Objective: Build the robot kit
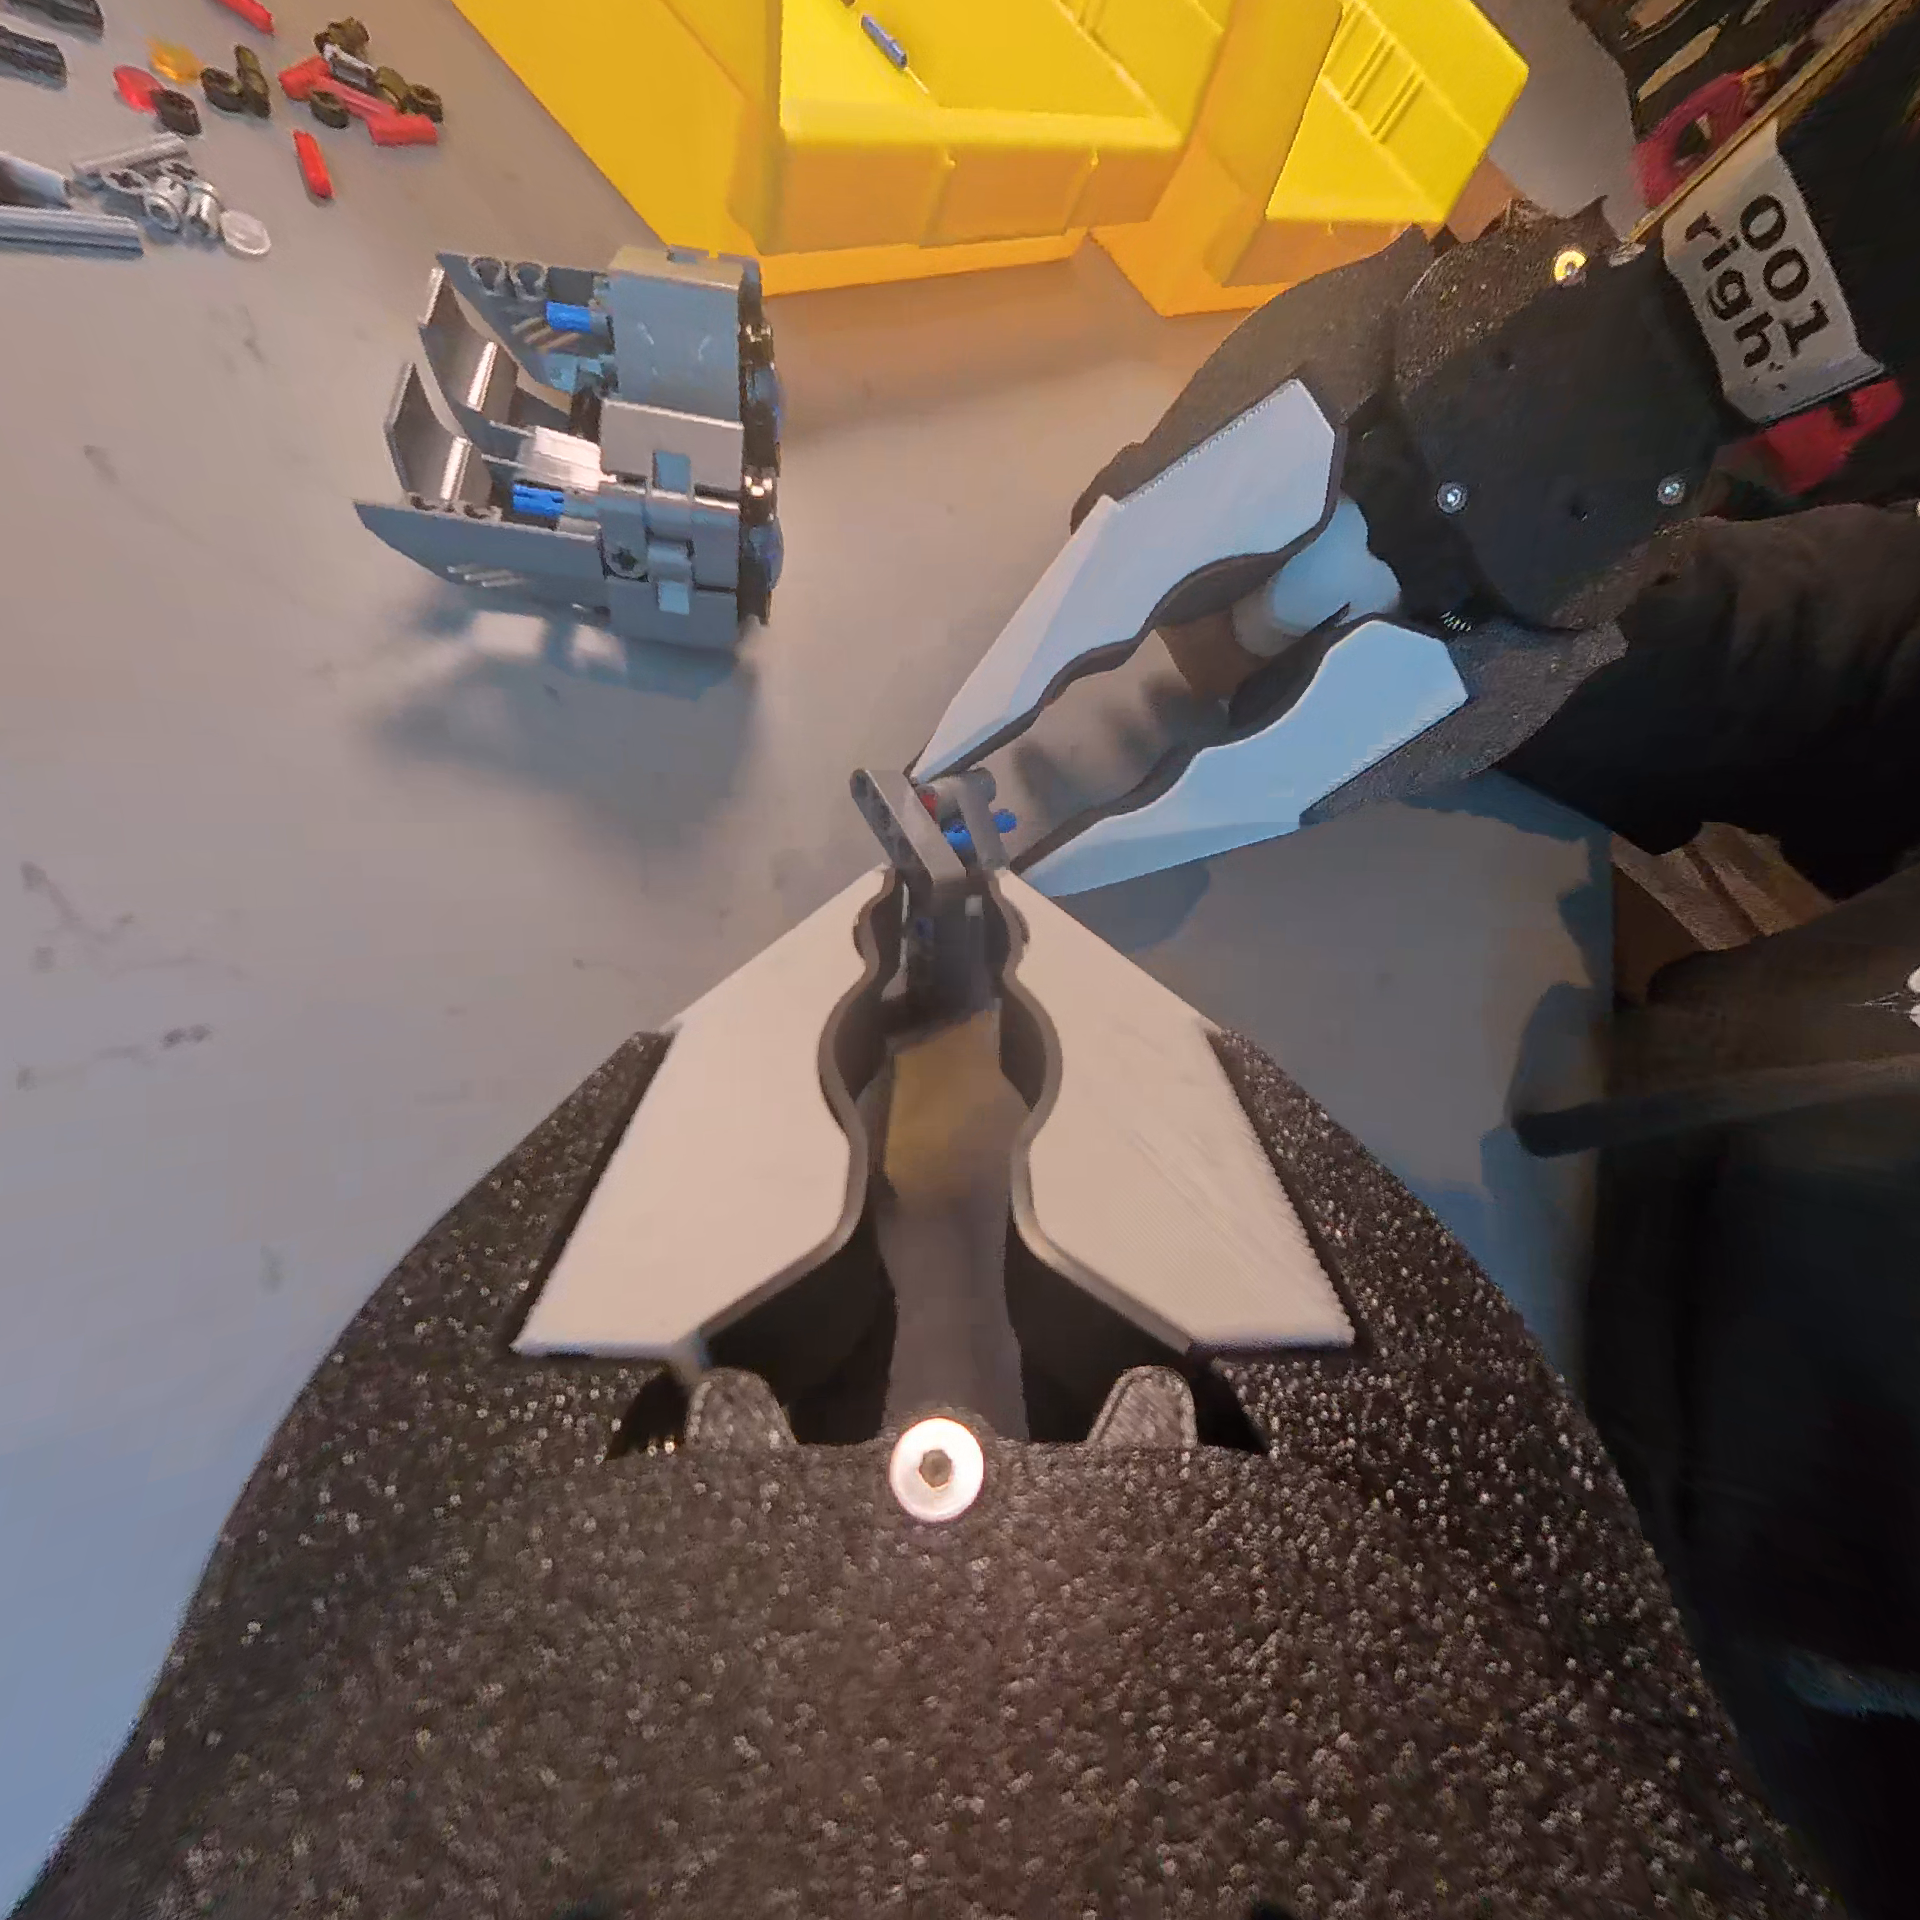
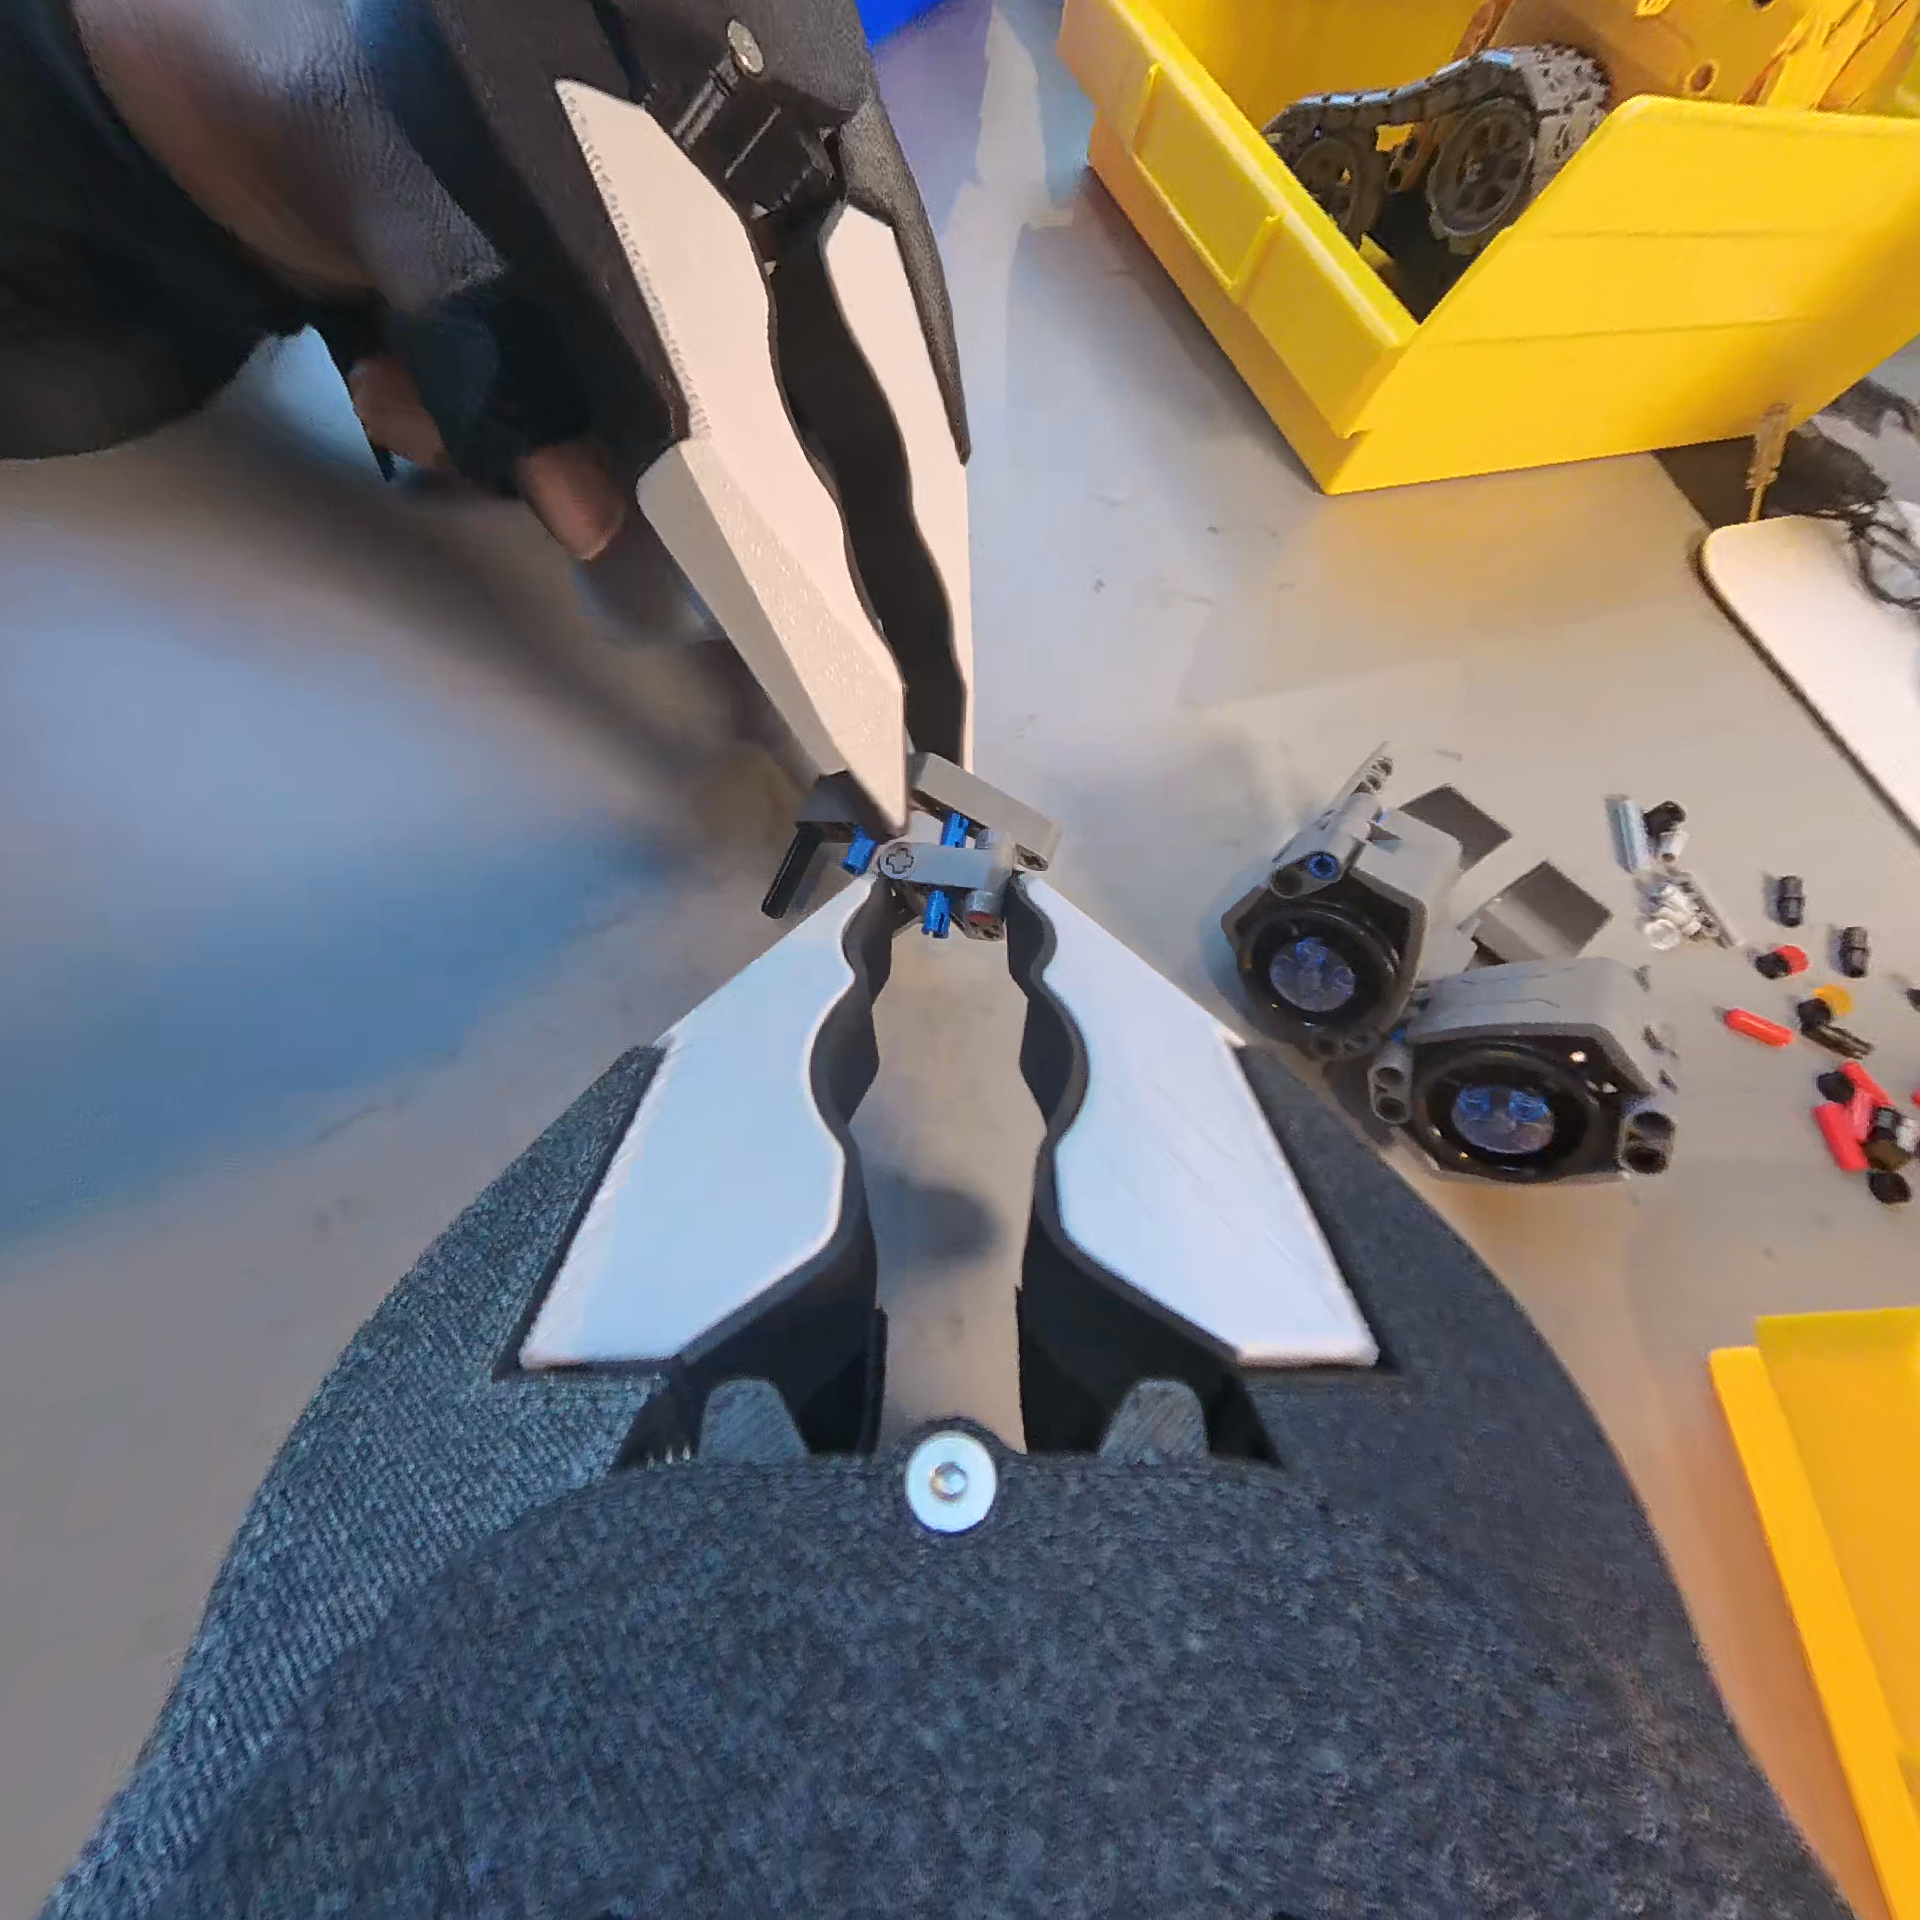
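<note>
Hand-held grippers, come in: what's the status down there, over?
Left hand-held gripper shut on small grey brick assembly. Right hand-held gripper open, tips straddling the same assembly. Two grey motor blocks on table, apart from it.

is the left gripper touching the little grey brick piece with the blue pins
Touching. In the left wrist view the left gripper has its fingertips closed on the small grey brick assembly, no gap showing; the right wrist view shows the same pinch from across.

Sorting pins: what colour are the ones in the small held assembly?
Blue pins, clearest in the right wrist view.
</note>
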Available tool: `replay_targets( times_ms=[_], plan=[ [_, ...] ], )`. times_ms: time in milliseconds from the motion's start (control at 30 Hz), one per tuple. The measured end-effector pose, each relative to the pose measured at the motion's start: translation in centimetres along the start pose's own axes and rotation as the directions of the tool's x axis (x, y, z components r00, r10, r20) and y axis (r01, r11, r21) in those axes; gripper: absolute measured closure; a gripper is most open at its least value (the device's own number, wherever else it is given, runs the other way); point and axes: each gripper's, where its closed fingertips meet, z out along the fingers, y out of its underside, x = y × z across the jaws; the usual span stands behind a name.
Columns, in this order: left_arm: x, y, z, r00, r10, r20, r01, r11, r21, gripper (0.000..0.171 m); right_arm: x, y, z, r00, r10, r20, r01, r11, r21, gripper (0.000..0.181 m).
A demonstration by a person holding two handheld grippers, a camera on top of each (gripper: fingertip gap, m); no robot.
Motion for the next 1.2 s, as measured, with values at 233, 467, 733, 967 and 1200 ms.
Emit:
replay_targets(
  times_ms=[233, 467, 733, 967, 1200],
  plan=[
    [-0.19, 0.27, 0.63, 0.998, -0.020, 0.054, 0.021, 0.999, -0.024, 0.143, 0.61, 0.27, 0.28, 0.957, -0.248, -0.150, 0.236, 0.967, -0.093, 0.161],
    [-0.38, 0.47, 0.72, 0.995, -0.007, 0.099, 0.012, 0.999, -0.049, 0.146, 0.92, 0.21, 0.39, 0.878, -0.420, -0.227, 0.392, 0.906, -0.161, 0.161],
    [-0.13, 0.66, 0.62, 0.997, -0.018, 0.074, 0.023, 0.997, -0.074, 0.145, 0.72, 0.21, 0.37, 0.834, -0.504, -0.223, 0.468, 0.861, -0.196, 0.161],
    [-0.51, 0.85, 0.64, 0.984, 0.073, 0.165, -0.044, 0.985, -0.169, 0.145, 0.79, 0.19, 0.58, 0.780, -0.590, -0.210, 0.532, 0.801, -0.275, 0.161],
    [-0.66, 0.77, 0.77, 0.959, 0.167, 0.229, -0.112, 0.965, -0.235, 0.147, 0.76, 0.27, 0.49, 0.724, -0.662, -0.194, 0.573, 0.734, -0.364, 0.161]
  ],
)
